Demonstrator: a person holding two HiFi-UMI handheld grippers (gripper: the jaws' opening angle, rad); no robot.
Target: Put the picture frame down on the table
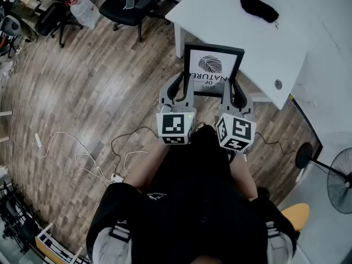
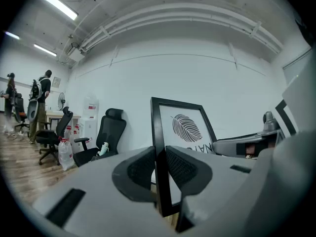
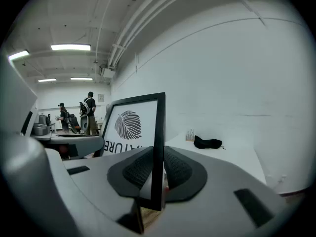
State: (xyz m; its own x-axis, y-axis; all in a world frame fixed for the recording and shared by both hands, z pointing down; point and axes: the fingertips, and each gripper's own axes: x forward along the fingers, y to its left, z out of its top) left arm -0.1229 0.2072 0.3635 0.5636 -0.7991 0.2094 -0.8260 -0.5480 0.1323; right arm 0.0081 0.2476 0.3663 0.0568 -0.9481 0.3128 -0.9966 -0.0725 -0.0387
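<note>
The picture frame [image 1: 213, 70] is up in the air in front of me, and I hold it from both sides. My left hand-held gripper [image 1: 180, 92] is squeezed shut on its left edge. My right hand-held gripper [image 1: 235, 95] is squeezed shut on its right edge. In each gripper view I see the thin black bar of the frame pinched tight between the two dark pads. The frame stands up straight, with its long sides going up and down, I think, and its picture faces me. It has a black border and a white picture inside, with a dark leaf and the word NATURE under it. It is not on the surface [image 1: 247, 34] yet. Under it I see the wooden floor [image 1: 99, 76], and its top edge sits right by the near edge of the white surface. So the surface lies ahead of the frame and a bit to my right. Both hand-held grippers are about the same way from it, so I think they must go forward together, keep the frame level, and then come down. There is bare white room there. A black thing [image 1: 258, 5] lies at the far end, well apart from the frame. A black chair [image 1: 132, 1] stands off to the left.
</note>
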